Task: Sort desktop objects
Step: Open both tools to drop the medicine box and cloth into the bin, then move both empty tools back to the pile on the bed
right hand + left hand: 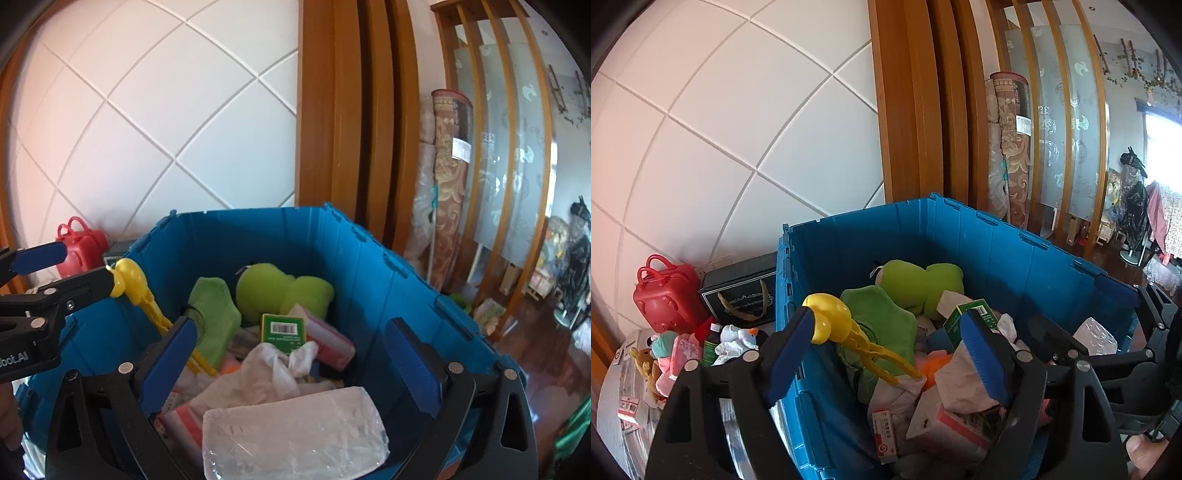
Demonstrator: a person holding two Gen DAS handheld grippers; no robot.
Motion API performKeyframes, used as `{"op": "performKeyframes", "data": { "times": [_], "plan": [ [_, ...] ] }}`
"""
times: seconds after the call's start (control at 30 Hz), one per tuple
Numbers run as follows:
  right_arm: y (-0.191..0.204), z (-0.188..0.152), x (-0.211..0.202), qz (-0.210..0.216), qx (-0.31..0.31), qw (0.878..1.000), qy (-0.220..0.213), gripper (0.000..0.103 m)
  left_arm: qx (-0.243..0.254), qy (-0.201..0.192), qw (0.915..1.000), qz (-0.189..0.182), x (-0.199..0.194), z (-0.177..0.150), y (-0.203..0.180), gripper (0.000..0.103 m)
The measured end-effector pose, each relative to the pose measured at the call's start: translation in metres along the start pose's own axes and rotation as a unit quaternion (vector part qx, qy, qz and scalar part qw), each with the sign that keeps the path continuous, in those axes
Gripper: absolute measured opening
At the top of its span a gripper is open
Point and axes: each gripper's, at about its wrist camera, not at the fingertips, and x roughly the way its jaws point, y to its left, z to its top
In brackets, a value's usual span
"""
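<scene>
Bench pile [676, 354]: small toys and packets lie left of the crate, apparently waiting to be sorted; beneath them the bench is mostly cut off.
Left gripper [886, 354]: spread wide over the crate's near-left wall, holding nothing; the yellow tongs [849, 332] lean just beside its left pad, probably not touching.
Blue crate [1015, 240]: holds the sorted things, green plush [280, 291] at the back.
Right gripper [295, 365]: fully spread, empty; a clear wrapped pack [295, 432] lies loose below, likely dropped there. The crate's floor is buried.
</scene>
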Motion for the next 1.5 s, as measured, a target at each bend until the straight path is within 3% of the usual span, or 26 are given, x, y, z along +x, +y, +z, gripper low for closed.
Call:
{"op": "performKeyframes", "data": {
  "times": [0.23,0.43,0.8,0.97,1.17,1.3,1.5],
  "plan": [
    [-0.004,0.000,-0.003,-0.009,0.013,1.000,0.005,0.103,-0.008,-0.027,0.9995,0.009,-0.011,0.000,0.006,0.095],
    [0.003,0.001,-0.011,0.014,0.028,1.000,0.002,0.103,-0.016,-0.048,0.9980,0.039,-0.025,-0.007,0.021,0.097],
    [0.079,0.023,-0.050,0.095,0.032,0.993,-0.062,0.103,-0.076,-0.075,0.9902,0.091,-0.059,-0.040,0.121,0.097],
    [0.143,0.031,-0.055,0.119,0.000,0.991,-0.064,0.103,-0.112,-0.053,0.9864,0.109,-0.072,-0.067,0.194,0.097],
    [0.237,0.032,-0.054,0.177,-0.030,0.982,-0.059,0.103,-0.148,-0.008,0.9729,0.177,-0.086,-0.114,0.291,0.097],
    [0.298,0.022,-0.034,0.195,-0.059,0.979,-0.030,0.103,-0.180,0.038,0.9587,0.217,-0.082,-0.149,0.359,0.097],
    [0.365,-0.017,0.031,0.204,-0.066,0.974,0.075,0.103,-0.224,0.134,0.9306,0.256,-0.069,-0.215,0.452,0.097]
  ]
}}
